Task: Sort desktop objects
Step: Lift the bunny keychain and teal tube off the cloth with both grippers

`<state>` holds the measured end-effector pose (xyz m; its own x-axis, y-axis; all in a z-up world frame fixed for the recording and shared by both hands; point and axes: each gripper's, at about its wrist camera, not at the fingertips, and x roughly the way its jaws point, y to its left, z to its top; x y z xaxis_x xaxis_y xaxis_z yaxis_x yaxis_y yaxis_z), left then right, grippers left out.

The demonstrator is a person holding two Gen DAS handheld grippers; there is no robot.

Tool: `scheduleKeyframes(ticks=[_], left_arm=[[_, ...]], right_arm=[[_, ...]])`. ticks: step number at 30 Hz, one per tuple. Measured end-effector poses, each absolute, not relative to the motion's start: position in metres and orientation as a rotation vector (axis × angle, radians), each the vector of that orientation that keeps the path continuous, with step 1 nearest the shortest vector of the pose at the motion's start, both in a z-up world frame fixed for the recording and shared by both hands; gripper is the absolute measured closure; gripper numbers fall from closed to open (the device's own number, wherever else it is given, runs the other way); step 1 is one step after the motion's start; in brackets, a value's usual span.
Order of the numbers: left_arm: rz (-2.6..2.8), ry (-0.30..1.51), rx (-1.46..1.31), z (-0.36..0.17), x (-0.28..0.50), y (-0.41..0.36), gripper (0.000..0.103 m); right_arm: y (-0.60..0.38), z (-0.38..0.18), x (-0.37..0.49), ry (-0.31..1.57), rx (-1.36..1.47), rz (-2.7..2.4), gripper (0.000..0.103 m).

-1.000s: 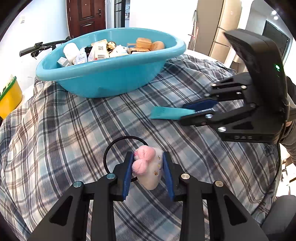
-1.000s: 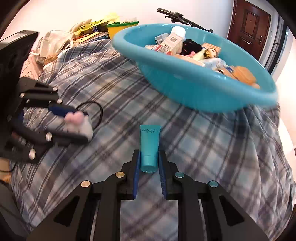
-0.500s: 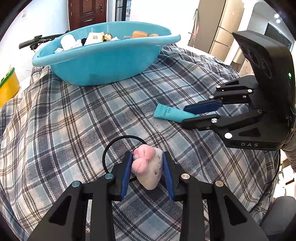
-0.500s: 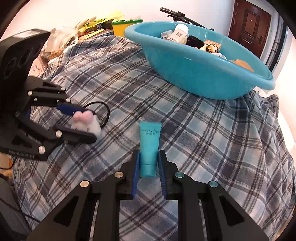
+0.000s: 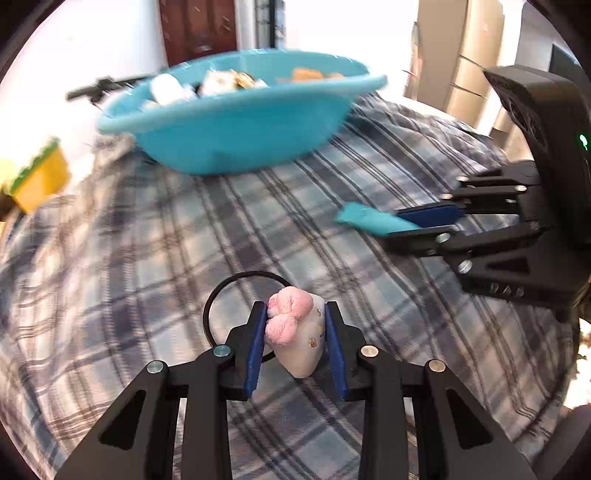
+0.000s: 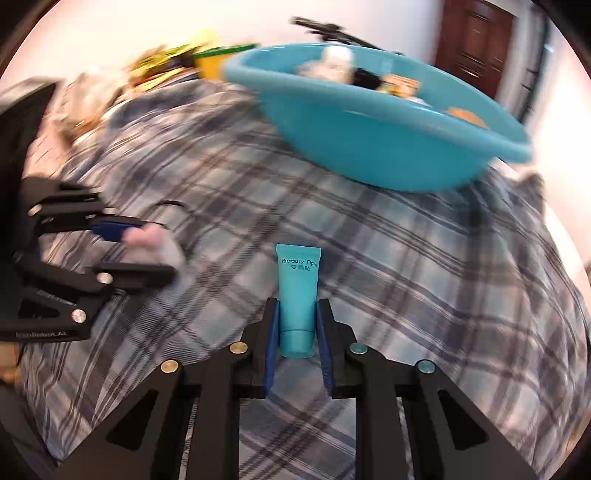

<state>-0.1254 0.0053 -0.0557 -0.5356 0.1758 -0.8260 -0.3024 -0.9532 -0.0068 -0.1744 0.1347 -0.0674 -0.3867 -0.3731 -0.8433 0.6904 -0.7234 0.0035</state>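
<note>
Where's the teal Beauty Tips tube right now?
The teal tube is clamped in the right gripper, cap end inward, over the plaid cloth, with the blue basin beyond it.

A plaid cloth (image 5: pixel 155 258) in blue, grey and white covered the tabletop, its stripes blurred toward the edges. Past the far edge stood a dark brown door (image 5: pixel 199 29) in a white wall (image 5: pixel 92 40), and the same door (image 6: pixel 476 40) showed in the right wrist view. Tall beige cardboard boxes (image 5: pixel 465 62) leaned at the right. A black bicycle handlebar (image 5: pixel 96 88) jutted in by the wall. Off the cloth's left edge sat a yellow tub (image 5: pixel 40 177) with a green rim.
</note>
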Motion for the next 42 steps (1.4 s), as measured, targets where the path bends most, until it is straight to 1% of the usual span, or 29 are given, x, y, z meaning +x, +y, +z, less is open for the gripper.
scheduleKeyframes(ticks=[3,6,9,12,17,22,25,30,34,42], left_arm=[[2.565,0.104,-1.338,-0.051,-0.126,-0.003,0.071],[2.635,0.071,-1.324,-0.045,-0.127,-0.01,0.071],[2.68,0.017,-1.305,-0.039,-0.127,-0.015,0.071],[2.699,-0.009,-1.279,-0.034,-0.127,-0.013,0.071],[2.767,0.011,-1.169,-0.019,-0.119,-0.002,0.071],[2.868,-0.034,-1.051,-0.002,-0.112,0.003,0.071],[2.908,-0.067,-1.011,0.003,-0.107,0.006,0.071],[2.925,-0.086,-1.021,-0.005,-0.105,0.009,0.071],[2.915,-0.073,-1.053,-0.014,-0.101,0.013,0.071],[2.926,-0.057,-1.061,-0.016,-0.101,0.016,0.071]], right_arm=[[0.146,-0.059,-0.177,0.4,1.185,-2.184,0.085],[0.149,-0.047,-0.165,0.425,1.132,-2.195,0.085],[0.151,-0.037,-0.152,0.407,1.08,-2.219,0.085],[0.155,-0.026,-0.146,0.336,1.042,-2.276,0.085],[0.164,-0.008,-0.148,0.16,1.003,-2.426,0.085],[0.162,-0.002,-0.142,0.087,0.976,-2.47,0.085],[0.158,-0.004,-0.139,0.117,0.986,-2.524,0.085],[0.151,-0.011,-0.134,0.111,0.991,-2.507,0.085],[0.152,-0.016,-0.13,0.118,0.991,-2.525,0.085],[0.156,-0.015,-0.129,0.103,0.982,-2.536,0.085]])
